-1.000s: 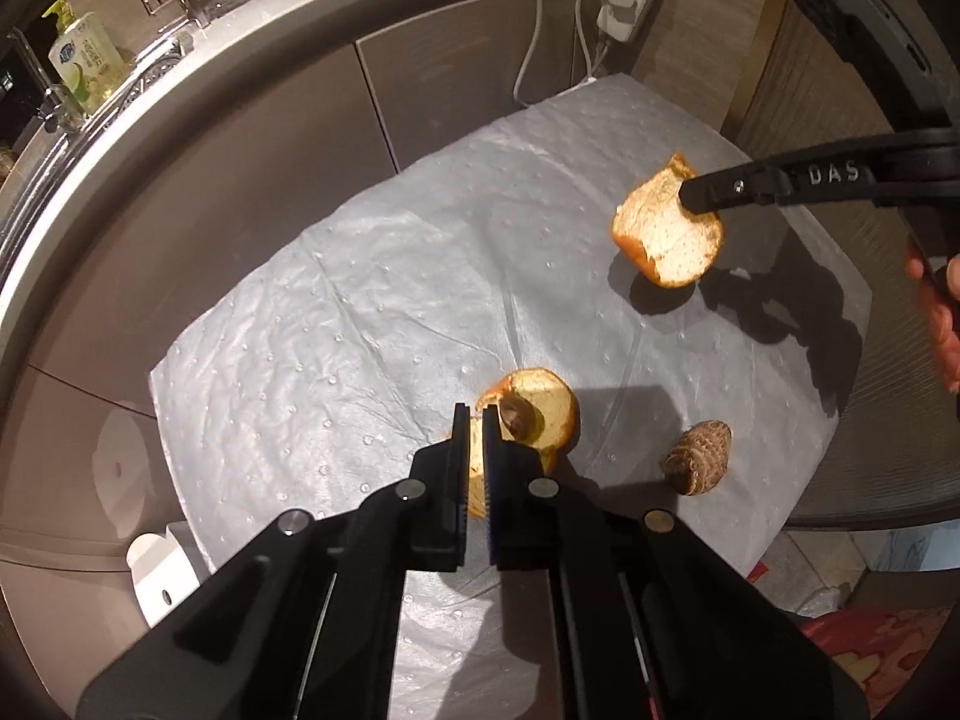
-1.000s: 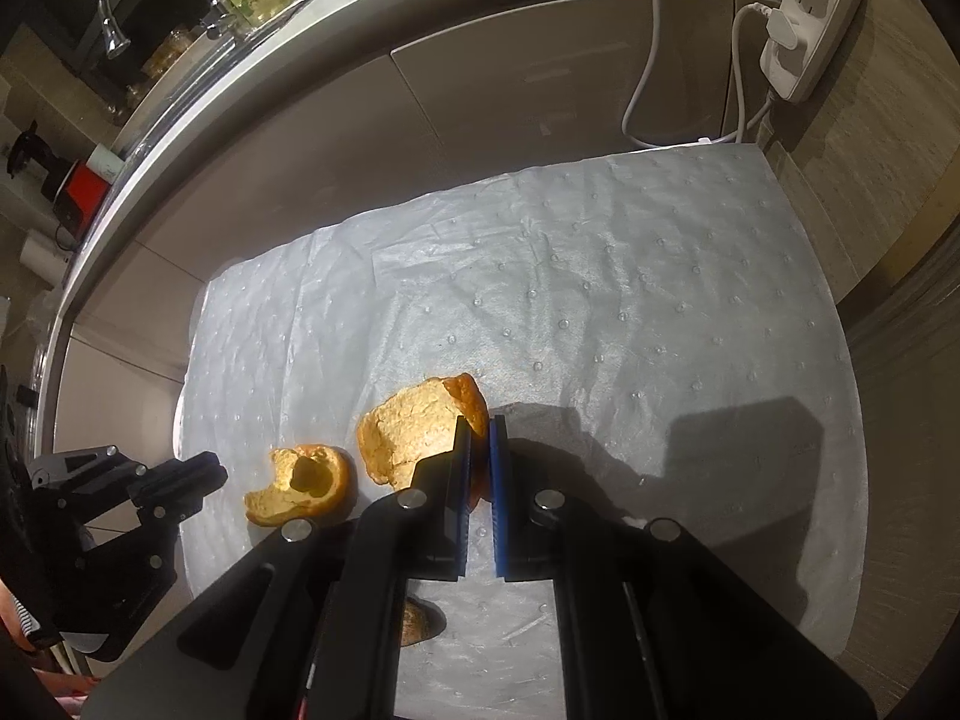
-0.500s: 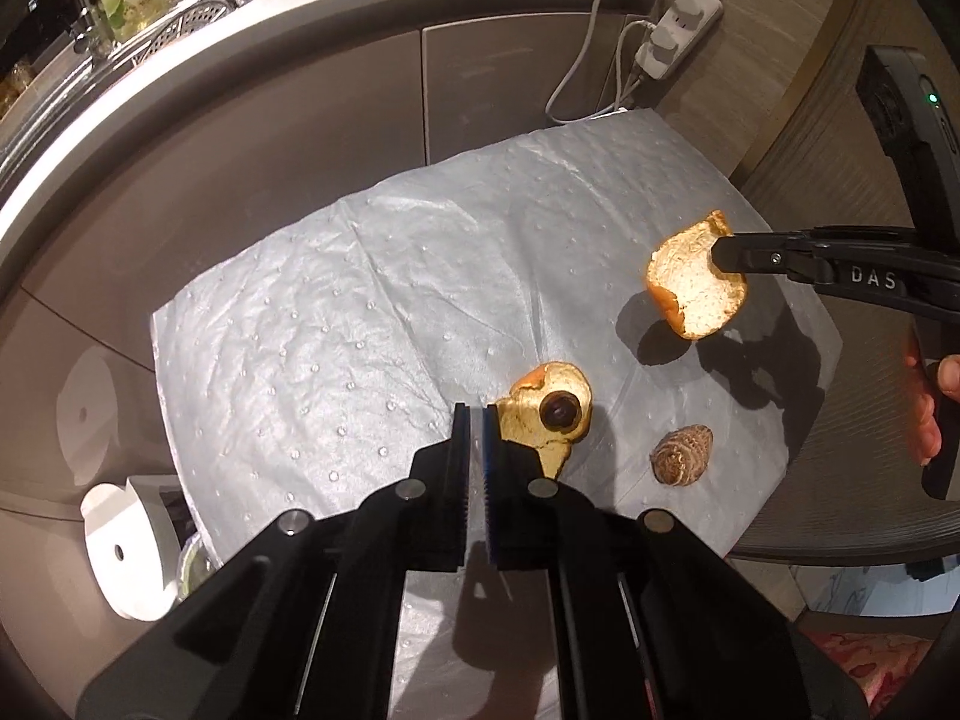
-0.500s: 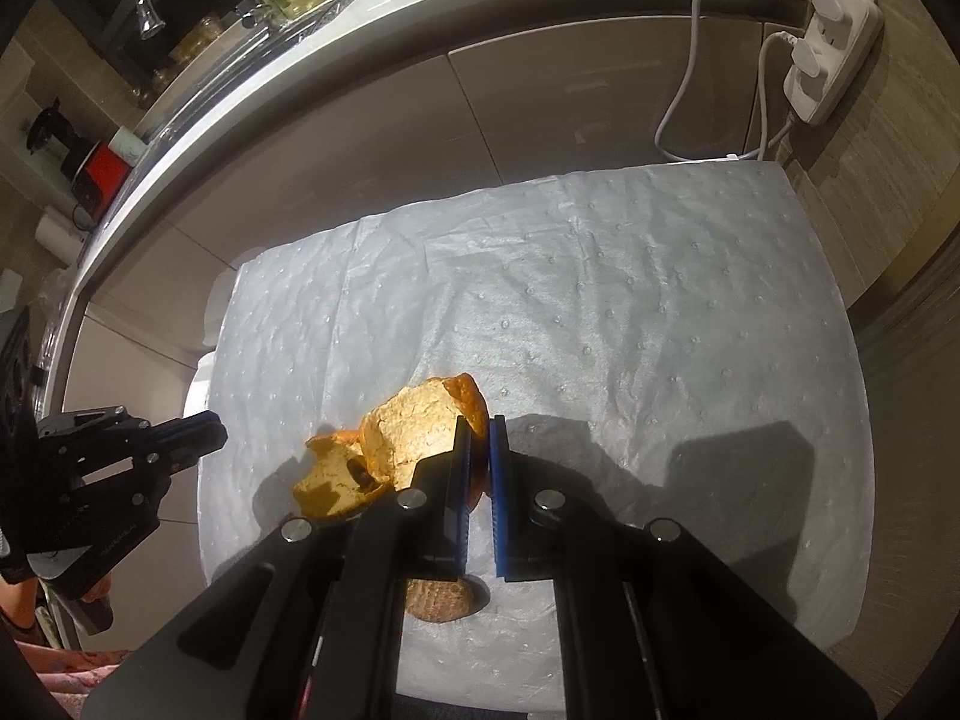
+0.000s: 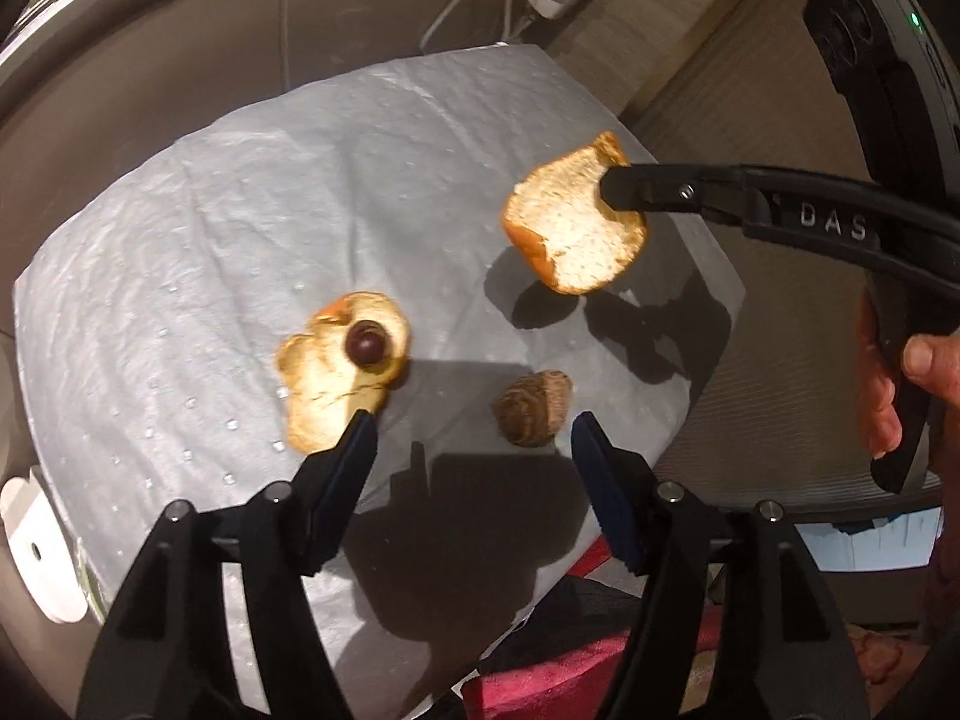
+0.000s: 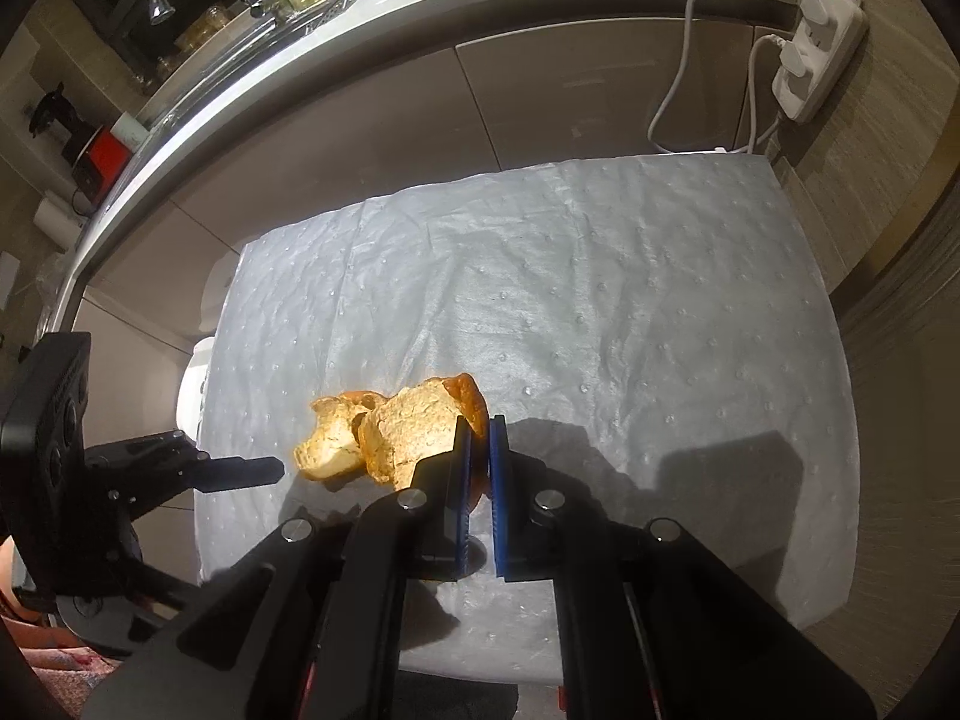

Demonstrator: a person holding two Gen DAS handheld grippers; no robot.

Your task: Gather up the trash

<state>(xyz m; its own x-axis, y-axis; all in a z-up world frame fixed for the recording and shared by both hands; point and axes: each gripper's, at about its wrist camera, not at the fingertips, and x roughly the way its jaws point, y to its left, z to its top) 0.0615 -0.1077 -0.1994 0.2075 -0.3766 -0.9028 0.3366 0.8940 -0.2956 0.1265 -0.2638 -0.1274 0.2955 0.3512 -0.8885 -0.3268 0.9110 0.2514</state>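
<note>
Three scraps count as trash here, all placed relative to the grey mat. Right gripper has its fingers clamped tight on a bread chunk, carried clear above the mat's far-right part, shadow underneath it. Second bread piece, with a dark round bit sitting on top, lies near the mat's middle. Brown shell-like scrap lies on the mat beside that piece, toward the near-right edge. Left gripper hovers above the mat's near edge, fingers opening, already wide, nothing pinched; the left pad's tip overlaps the second piece in the left wrist view, contact cannot be told, and the brown scrap shows in the gap.

Step, as I judge it: one scrap secured by the right, left setting up its own pick. Next move calls for choosing a target, centring the open fingers over it, lowering to the mat, closing. No bin visible, so drop-off spot unknown.
</note>
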